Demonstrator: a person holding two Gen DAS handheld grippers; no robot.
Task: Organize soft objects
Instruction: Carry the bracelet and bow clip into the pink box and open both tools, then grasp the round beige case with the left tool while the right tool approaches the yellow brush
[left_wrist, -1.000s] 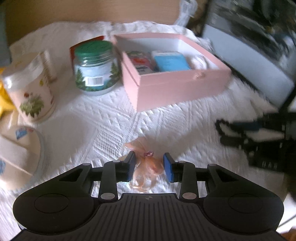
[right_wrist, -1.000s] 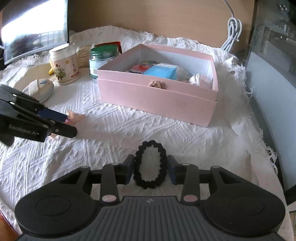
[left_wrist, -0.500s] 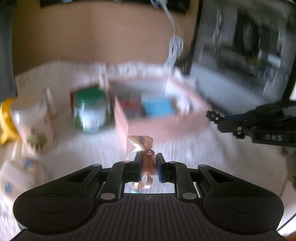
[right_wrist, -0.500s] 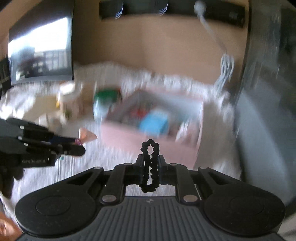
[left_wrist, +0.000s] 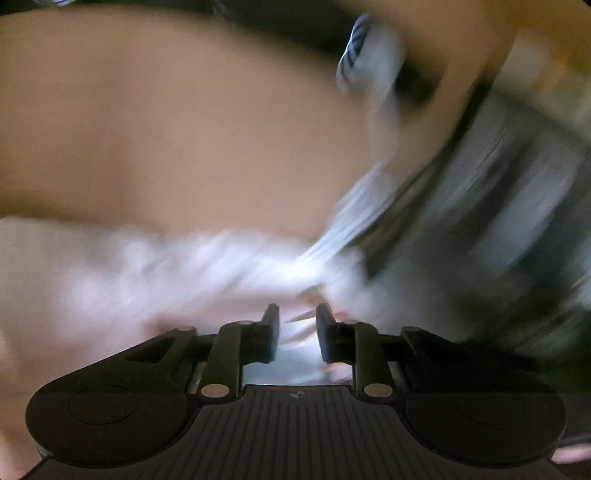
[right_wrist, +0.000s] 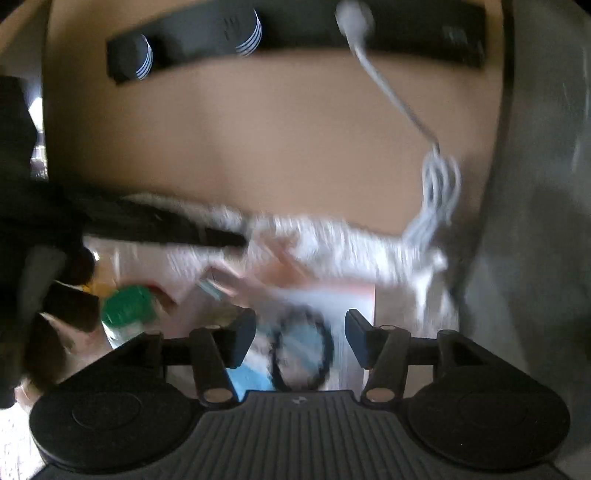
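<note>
Release step: right gripper (right_wrist: 300, 338) jaws are opening, the black beaded elastic hair ring (right_wrist: 301, 352) loose between them above the pink box; left gripper (left_wrist: 297, 332) opening narrowly, contents blurred; next, confirm both drops.

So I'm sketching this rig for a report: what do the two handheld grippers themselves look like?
Both match: the left gripper and right gripper are black plastic, each with a ribbed grey centre plate, two round side housings, silver pivot pins and linkage arms. The jaws carry blue pads, plainest on the right gripper.
</note>
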